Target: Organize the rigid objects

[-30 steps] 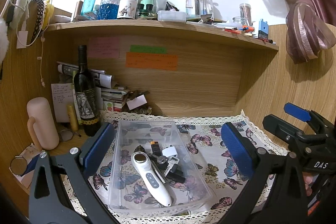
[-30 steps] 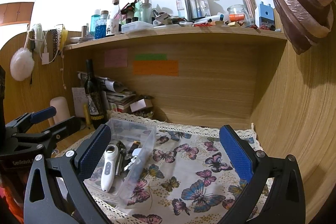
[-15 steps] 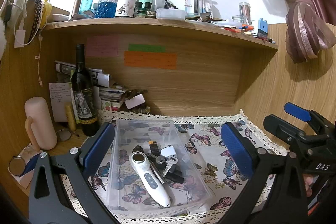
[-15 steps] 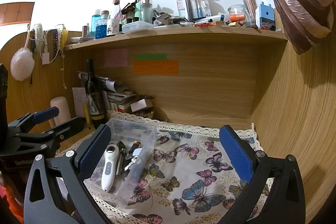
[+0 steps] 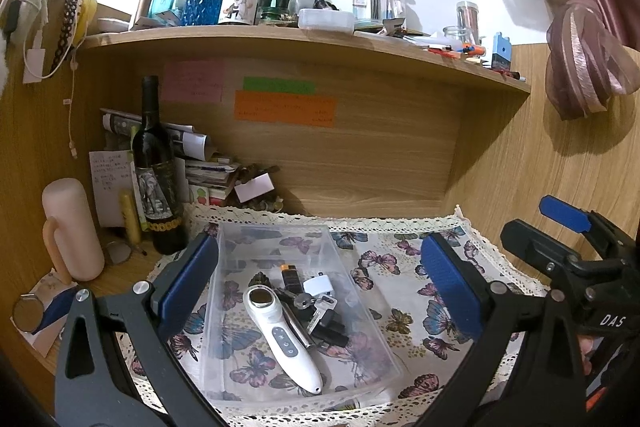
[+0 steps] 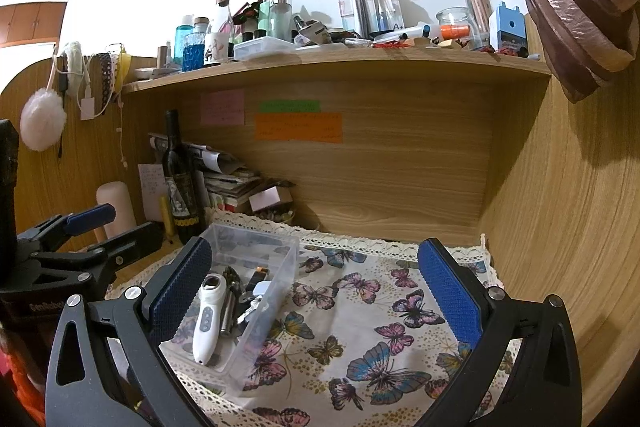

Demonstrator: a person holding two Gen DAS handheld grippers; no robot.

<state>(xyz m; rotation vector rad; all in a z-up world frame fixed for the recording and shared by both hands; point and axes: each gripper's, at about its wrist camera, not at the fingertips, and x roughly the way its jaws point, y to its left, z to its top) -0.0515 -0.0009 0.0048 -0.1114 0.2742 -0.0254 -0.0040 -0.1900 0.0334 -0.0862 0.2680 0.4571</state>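
Note:
A clear plastic box (image 5: 360, 307) (image 6: 280, 291) stands on the butterfly cloth (image 5: 400, 291) (image 6: 360, 327). In it lie a white handheld device (image 5: 282, 339) (image 6: 206, 319), a lighter (image 5: 289, 275), a white plug (image 5: 318, 285), keys (image 5: 306, 303) and dark small parts. My left gripper (image 5: 320, 283) is open and empty, held above the box. My right gripper (image 6: 316, 291) is open and empty, above the cloth to the right of the box. Each gripper shows at the edge of the other's view.
A dark wine bottle (image 5: 156, 171), a pink tumbler (image 5: 72, 227), a yellow tube (image 5: 130, 219) and stacked papers (image 5: 208, 171) stand at the back left. A shelf (image 5: 304, 39) above carries several bottles. Wooden walls close the back and right.
The left wrist view has drifted slightly, so the box and bottle sit a little further left and lower. Both grippers stay open and empty.

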